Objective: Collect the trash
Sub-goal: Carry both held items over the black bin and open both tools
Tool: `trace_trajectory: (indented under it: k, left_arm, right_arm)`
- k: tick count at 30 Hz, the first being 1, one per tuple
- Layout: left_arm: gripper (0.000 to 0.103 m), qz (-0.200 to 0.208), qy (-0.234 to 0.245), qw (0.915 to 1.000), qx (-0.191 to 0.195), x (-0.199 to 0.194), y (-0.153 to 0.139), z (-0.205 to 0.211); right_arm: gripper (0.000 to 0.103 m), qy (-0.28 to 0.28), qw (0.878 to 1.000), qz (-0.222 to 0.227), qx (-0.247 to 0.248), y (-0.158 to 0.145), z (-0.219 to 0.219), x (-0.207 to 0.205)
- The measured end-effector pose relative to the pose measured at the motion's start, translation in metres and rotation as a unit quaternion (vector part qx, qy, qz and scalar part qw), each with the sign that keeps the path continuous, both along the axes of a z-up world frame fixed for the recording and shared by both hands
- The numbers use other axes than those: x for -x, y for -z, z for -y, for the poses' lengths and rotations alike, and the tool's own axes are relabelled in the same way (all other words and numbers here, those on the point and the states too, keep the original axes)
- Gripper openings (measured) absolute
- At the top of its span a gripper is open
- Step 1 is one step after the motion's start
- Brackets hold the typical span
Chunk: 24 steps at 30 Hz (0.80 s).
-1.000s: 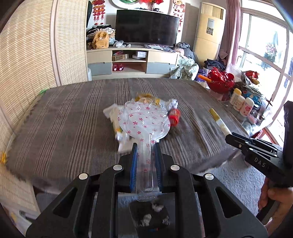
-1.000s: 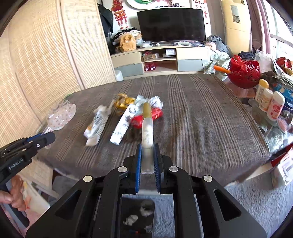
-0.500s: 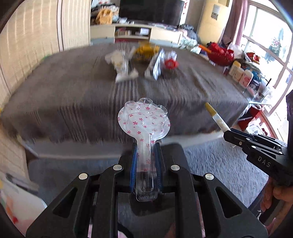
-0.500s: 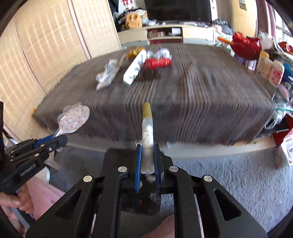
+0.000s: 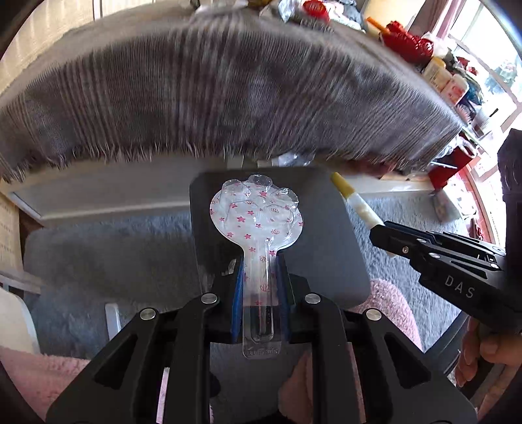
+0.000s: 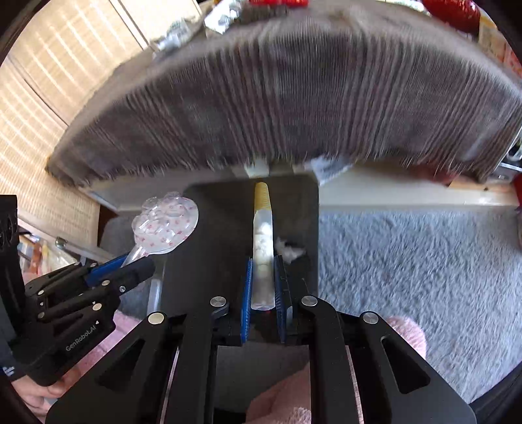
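Observation:
My left gripper (image 5: 259, 277) is shut on the stem of a clear plastic wrapper with pink stars (image 5: 256, 212); it also shows in the right wrist view (image 6: 164, 221). My right gripper (image 6: 262, 277) is shut on a clear tube wrapper with a yellow tip (image 6: 262, 228), seen from the left wrist view too (image 5: 357, 204). Both are held over a dark bin (image 5: 329, 234) (image 6: 212, 228) on the floor in front of the table. More wrappers (image 6: 215, 16) lie on the far part of the grey striped tablecloth (image 5: 228, 84).
The tablecloth's fringed edge (image 6: 261, 153) hangs just beyond the bin. Grey carpet (image 6: 407, 261) lies to the right. A wicker screen (image 6: 49, 98) stands left. Bottles and a red basket (image 5: 407, 42) crowd the right side. A white scrap (image 6: 290, 251) lies in the bin.
Both grippers have pulled back from the table and dropped low, with their wrappers still held. They now point down at the dark bin instead of at the tabletop.

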<state>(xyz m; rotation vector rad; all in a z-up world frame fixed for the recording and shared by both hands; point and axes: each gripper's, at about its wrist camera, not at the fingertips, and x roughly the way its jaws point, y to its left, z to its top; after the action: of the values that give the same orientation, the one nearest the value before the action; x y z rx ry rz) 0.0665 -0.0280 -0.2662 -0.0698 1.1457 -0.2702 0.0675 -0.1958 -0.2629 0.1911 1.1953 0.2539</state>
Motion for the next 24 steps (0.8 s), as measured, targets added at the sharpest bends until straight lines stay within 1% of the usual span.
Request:
trace_trajectory:
  k: [3, 6, 10, 13, 14, 15, 16, 17, 19, 21, 23, 24]
  left_arm:
    - [0.017, -0.010, 0.003, 0.9999, -0.002, -0.001, 0.008, 0.000]
    - [0.017, -0.020, 0.008, 0.9998, 0.001, -0.002, 0.014, 0.002]
    - [0.017, -0.029, 0.012, 0.9995, 0.001, -0.005, 0.017, 0.003]
    - [0.018, -0.034, 0.012, 0.9993, 0.008, -0.006, 0.018, 0.002]
    - [0.021, -0.035, 0.011, 0.9993, 0.012, -0.007, 0.018, 0.002]
    - [0.026, -0.037, 0.009, 0.9992, 0.014, -0.007, 0.019, 0.002]
    - [0.029, -0.038, 0.008, 0.9991, 0.015, -0.008, 0.020, 0.002]
    - [0.032, -0.038, 0.007, 0.9991, 0.015, -0.009, 0.021, 0.000]
    - [0.036, -0.035, 0.004, 0.9993, 0.010, -0.009, 0.020, -0.001]
    - [0.044, -0.029, 0.002, 0.9996, 0.003, -0.009, 0.017, -0.001]
    - [0.047, -0.023, 0.001, 0.9997, -0.003, -0.009, 0.013, -0.001]
    - [0.051, -0.020, 0.000, 0.9998, -0.007, -0.009, 0.011, -0.002]
  right_arm:
    - [0.014, 0.000, 1.000, -0.010, -0.004, 0.007, -0.002, 0.001]
    - [0.014, 0.000, 1.000, -0.010, -0.005, 0.009, -0.003, -0.002]
    - [0.014, 0.001, 1.000, -0.008, -0.005, 0.007, -0.008, -0.005]
    - [0.017, 0.006, 1.000, -0.008, -0.011, 0.007, -0.008, -0.007]
    - [0.017, 0.005, 1.000, -0.008, -0.014, 0.007, -0.008, -0.008]
    - [0.017, 0.006, 1.000, -0.008, -0.015, 0.007, -0.007, -0.008]
    - [0.018, 0.009, 1.000, -0.007, -0.013, 0.006, -0.007, -0.009]
    - [0.022, 0.012, 1.000, -0.006, -0.011, 0.006, -0.006, -0.009]
    - [0.050, 0.018, 1.000, -0.003, -0.011, 0.005, -0.004, -0.010]
    - [0.052, 0.023, 1.000, 0.003, -0.006, 0.002, -0.001, -0.010]
    - [0.053, 0.028, 1.000, 0.006, -0.004, 0.000, 0.003, -0.011]
    - [0.059, 0.031, 0.999, 0.009, -0.002, -0.001, 0.005, -0.011]
